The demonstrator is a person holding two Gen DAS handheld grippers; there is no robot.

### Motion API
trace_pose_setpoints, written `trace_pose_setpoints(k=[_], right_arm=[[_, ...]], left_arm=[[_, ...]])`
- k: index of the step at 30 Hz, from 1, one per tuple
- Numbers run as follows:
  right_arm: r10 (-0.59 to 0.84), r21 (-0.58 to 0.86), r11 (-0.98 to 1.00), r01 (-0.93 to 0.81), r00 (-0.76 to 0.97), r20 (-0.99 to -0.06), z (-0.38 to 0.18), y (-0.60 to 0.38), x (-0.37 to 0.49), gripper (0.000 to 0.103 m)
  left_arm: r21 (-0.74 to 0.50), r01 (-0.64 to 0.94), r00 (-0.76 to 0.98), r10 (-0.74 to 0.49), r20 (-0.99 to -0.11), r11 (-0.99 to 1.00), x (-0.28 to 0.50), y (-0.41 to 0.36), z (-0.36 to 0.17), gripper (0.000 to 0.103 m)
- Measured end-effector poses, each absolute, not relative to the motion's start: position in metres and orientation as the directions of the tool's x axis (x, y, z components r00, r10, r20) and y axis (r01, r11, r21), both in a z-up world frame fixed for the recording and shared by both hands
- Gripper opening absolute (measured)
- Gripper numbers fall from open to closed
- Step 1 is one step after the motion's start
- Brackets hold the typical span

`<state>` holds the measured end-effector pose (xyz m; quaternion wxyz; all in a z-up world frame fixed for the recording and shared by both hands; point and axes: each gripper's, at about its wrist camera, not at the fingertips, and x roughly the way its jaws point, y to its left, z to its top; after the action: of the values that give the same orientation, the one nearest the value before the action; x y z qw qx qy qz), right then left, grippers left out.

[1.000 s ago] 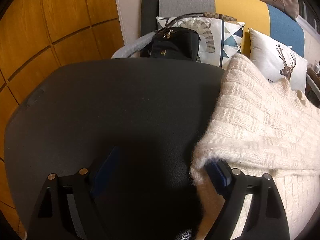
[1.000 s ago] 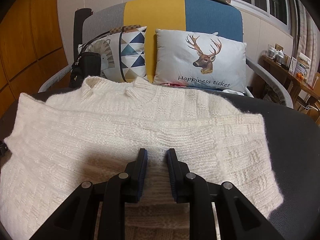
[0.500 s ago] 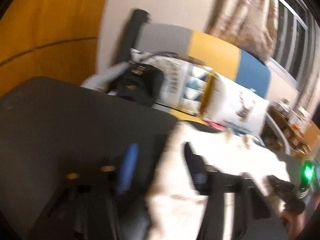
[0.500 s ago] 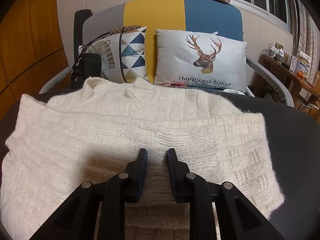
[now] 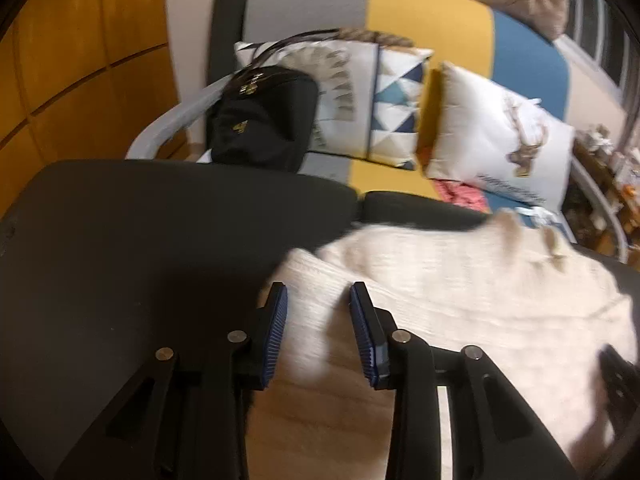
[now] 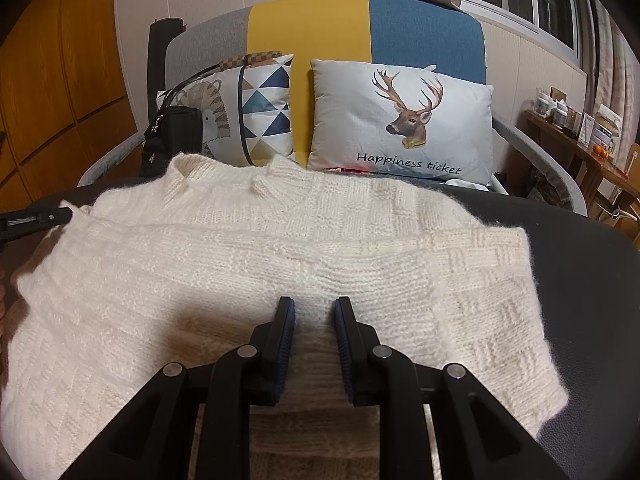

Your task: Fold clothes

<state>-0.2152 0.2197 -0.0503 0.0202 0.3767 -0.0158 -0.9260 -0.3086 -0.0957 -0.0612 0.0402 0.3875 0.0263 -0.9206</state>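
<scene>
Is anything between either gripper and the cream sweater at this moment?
Nothing visible. The left gripper is right at the cream sweater, knit showing between its parted fingers. The right gripper sits over the sweater's middle, knit likewise between its fingers. The black handbag lies on the sofa behind.

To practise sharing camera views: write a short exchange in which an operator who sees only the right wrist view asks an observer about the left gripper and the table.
Operator: Where is the left gripper?
Observer: The left gripper is at the sweater's left edge, fingers apart with knit between them.
Operator: Does the sweater hide anything on the table?
Observer: Yes, beyond its far edge the table shows a gap between two dark parts.
</scene>
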Motion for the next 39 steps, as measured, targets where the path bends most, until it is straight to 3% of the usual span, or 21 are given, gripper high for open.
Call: trace_pose_setpoints(k=[6,9,12,18,20,22,23,24,25,27,28,36,38,39], right_arm=[[-0.048,0.044,-0.999,0.023,-0.717,-0.695,-0.051,0.218,-0.214,0.02],[-0.047,0.044,-0.999,0.023,-0.717,-0.696,-0.052,0.219,-0.214,0.02],[-0.047,0.043,-0.999,0.024,-0.717,-0.696,-0.052,0.219,-0.214,0.02],[-0.044,0.038,-0.999,0.024,-0.717,-0.696,-0.051,0.219,-0.215,0.02],[-0.041,0.035,-0.999,0.024,-0.717,-0.696,-0.051,0.219,-0.214,0.02],[-0.04,0.034,-0.999,0.024,-0.717,-0.696,-0.051,0.219,-0.214,0.02],[-0.04,0.033,-0.999,0.024,-0.717,-0.696,-0.051,0.219,-0.214,0.02],[-0.039,0.031,-0.999,0.023,-0.717,-0.696,-0.051,0.218,-0.214,0.02],[-0.036,0.029,-0.999,0.023,-0.717,-0.696,-0.051,0.218,-0.214,0.02],[-0.033,0.024,-0.999,0.022,-0.718,-0.696,-0.051,0.217,-0.214,0.02],[-0.032,0.024,-0.999,0.022,-0.718,-0.696,-0.051,0.217,-0.214,0.02],[-0.04,0.037,-0.999,0.02,-0.718,-0.695,-0.051,0.217,-0.214,0.02],[-0.04,0.038,-0.999,0.02,-0.718,-0.695,-0.051,0.218,-0.214,0.02],[-0.04,0.038,-0.999,0.019,-0.718,-0.694,-0.052,0.218,-0.214,0.02]], left_arm=[[-0.011,0.186,-0.648,-0.114,-0.753,-0.983,-0.324,-0.112,-0.083,0.097],[-0.061,0.189,-0.639,-0.076,-0.765,-0.98,-0.323,-0.122,-0.087,0.1],[-0.014,0.174,-0.63,-0.101,-0.77,-0.985,-0.321,-0.117,-0.085,0.1],[0.094,0.195,-0.694,-0.205,-0.691,-0.976,-0.291,-0.123,-0.061,0.1],[0.067,0.209,-0.709,-0.198,-0.677,-0.976,-0.278,-0.133,-0.054,0.1],[-0.017,0.204,-0.733,-0.141,-0.665,-0.979,-0.266,-0.146,-0.048,0.099],[-0.07,0.195,-0.746,-0.102,-0.658,-0.978,-0.259,-0.153,-0.045,0.093],[-0.107,0.188,-0.757,-0.075,-0.649,-0.976,-0.255,-0.157,-0.042,0.076],[-0.125,0.186,-0.757,-0.061,-0.651,-0.974,-0.253,-0.16,-0.04,0.069],[-0.143,0.172,-0.745,-0.034,-0.666,-0.975,-0.254,-0.158,-0.039,0.04],[-0.151,0.147,-0.737,-0.007,-0.676,-0.978,-0.258,-0.154,-0.04,0.035],[-0.073,0.056,-0.639,0.021,-0.769,-0.996,-0.31,-0.114,-0.066,0.035],[-0.067,0.069,-0.627,0.009,-0.779,-0.995,-0.322,-0.114,-0.071,0.038],[-0.065,0.072,-0.632,0.005,-0.775,-0.995,-0.325,-0.114,-0.072,0.044]])
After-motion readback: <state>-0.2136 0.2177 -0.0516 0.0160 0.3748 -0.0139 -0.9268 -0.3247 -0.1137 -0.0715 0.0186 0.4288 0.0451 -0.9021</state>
